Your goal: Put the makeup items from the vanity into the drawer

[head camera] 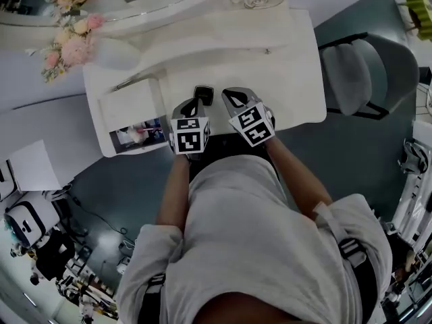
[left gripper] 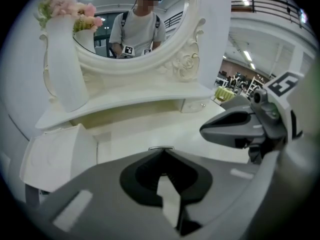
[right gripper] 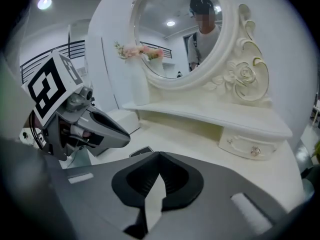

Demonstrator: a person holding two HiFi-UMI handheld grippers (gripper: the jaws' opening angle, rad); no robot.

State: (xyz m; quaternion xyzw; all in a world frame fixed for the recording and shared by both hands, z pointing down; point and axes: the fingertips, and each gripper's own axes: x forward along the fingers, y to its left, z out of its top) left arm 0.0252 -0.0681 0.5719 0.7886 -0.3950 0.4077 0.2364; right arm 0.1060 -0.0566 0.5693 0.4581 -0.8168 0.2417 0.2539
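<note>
The left gripper (left gripper: 162,152) is clenched, its jaws pressed together with nothing between them. The right gripper (right gripper: 159,154) is likewise closed tight and empty. Both are held side by side over the front edge of the vanity (head camera: 290,79), angled down toward its top, each with its marker cube facing up in the head view. On the pale tabletop just past the left gripper's tips, and beside the right gripper's tips, lies a small dark square item (head camera: 203,94) with a light rim. Whether either gripper touches it cannot be told. What kind of makeup item it is cannot be made out. To the left, at the vanity's end, stands a white box-like unit (head camera: 129,104), and at its front a drawer (head camera: 140,135) appears pulled out, with colourful contents too small to identify. Behind, a raised shelf (right gripper: 210,116) runs across the back of the vanity with a little knobbed drawer (right gripper: 248,146) under its right end. A white vase (left gripper: 64,74) of pink flowers (head camera: 73,44) stands at the left of the shelf, in front of the round carved mirror (left gripper: 131,29). A grey chair (head camera: 368,73) stands on the floor to the right of the vanity.
</note>
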